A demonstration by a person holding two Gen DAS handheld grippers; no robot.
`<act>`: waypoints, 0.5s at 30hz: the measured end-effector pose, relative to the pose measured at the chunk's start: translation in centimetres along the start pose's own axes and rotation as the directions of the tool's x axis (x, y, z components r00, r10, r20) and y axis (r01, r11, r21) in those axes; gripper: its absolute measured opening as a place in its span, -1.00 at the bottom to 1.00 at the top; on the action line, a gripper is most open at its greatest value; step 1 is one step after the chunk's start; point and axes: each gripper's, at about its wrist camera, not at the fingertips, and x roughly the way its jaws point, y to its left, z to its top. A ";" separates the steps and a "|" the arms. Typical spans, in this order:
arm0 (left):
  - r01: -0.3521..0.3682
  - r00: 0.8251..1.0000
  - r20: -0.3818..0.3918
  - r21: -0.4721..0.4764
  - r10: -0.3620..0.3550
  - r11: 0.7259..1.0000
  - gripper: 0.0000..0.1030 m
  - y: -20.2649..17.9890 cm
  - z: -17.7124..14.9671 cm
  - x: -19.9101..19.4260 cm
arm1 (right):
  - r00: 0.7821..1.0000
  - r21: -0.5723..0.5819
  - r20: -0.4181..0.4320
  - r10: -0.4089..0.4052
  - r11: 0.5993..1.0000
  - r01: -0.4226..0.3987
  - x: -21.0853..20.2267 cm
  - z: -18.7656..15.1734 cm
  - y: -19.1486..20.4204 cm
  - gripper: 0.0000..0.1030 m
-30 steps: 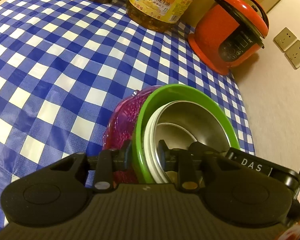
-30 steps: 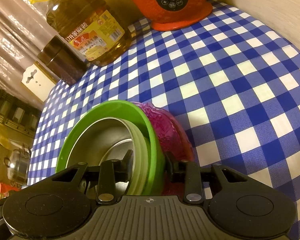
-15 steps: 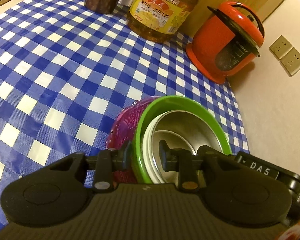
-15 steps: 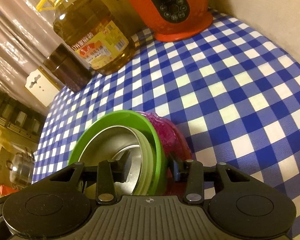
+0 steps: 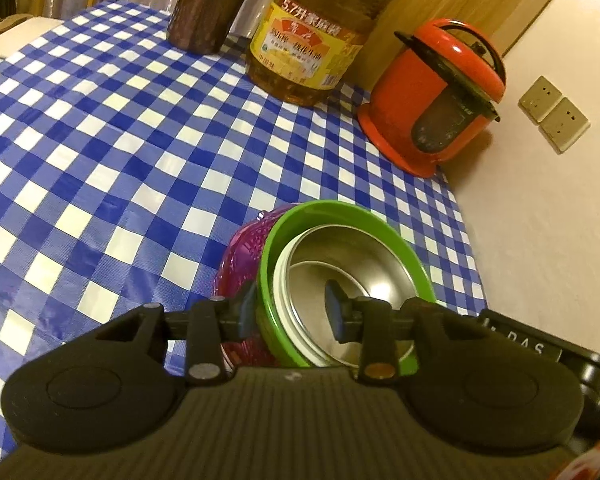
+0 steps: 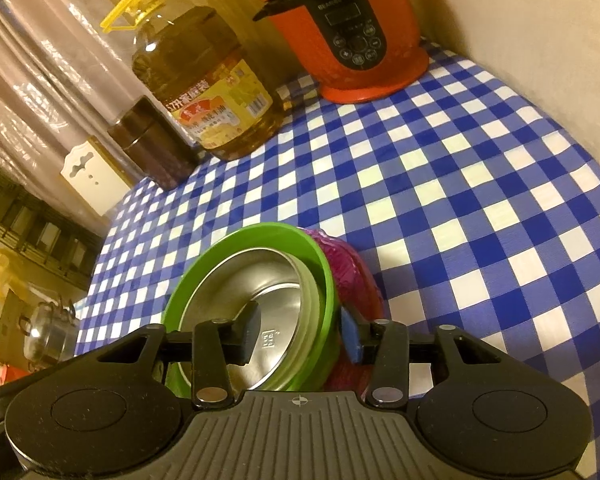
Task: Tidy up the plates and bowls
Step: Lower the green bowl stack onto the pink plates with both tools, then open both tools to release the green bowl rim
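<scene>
A stack of nested dishes sits on the checked tablecloth: a green bowl (image 5: 316, 212) holding a white-rimmed steel bowl (image 5: 364, 264), on a magenta plate (image 5: 240, 256). The stack also shows in the right wrist view: green bowl (image 6: 228, 248), steel bowl (image 6: 276, 292), magenta plate (image 6: 352, 272). My left gripper (image 5: 290, 312) straddles the stack's near left rim, jaws apart and off the rim. My right gripper (image 6: 300, 330) straddles the opposite rim, jaws also apart.
A red rice cooker (image 5: 436, 96) stands at the far right by the wall, also in the right wrist view (image 6: 352, 28). A large oil bottle (image 5: 316, 36) and a dark brown jar (image 5: 208, 8) stand at the back. Wall sockets (image 5: 556, 120) are on the right.
Both grippers have opened off the stack's rims and drawn back and up. The stack rests on the table and looks smaller and further away.
</scene>
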 end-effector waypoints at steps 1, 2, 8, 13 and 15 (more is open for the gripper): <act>0.000 1.000 0.003 0.004 -0.001 1.000 -0.36 -0.1 0.0 -0.3 | 1.000 -0.003 0.002 0.000 1.000 0.000 -0.2 -0.1 0.1 -0.13; 0.001 1.000 0.007 0.007 -0.001 1.000 -0.34 -0.2 -0.1 -0.7 | 1.000 -0.005 0.005 0.001 1.000 -0.001 -0.5 -0.2 0.2 -0.12; -0.013 1.000 0.024 0.026 0.013 1.000 -0.20 -0.6 -0.7 -2.3 | 1.000 -0.021 0.015 0.008 1.000 -0.007 -1.9 -0.7 0.9 -0.07; -0.021 0.999 0.037 0.033 0.020 0.999 -0.10 -0.6 -0.9 -3.8 | 1.000 -0.037 0.026 0.009 0.999 -0.009 -3.2 -1.1 1.3 -0.03; -0.026 0.999 0.047 0.041 0.024 0.999 -0.04 -0.7 -1.0 -4.4 | 1.000 -0.041 0.030 0.009 0.999 -0.008 -3.7 -1.3 1.5 -0.02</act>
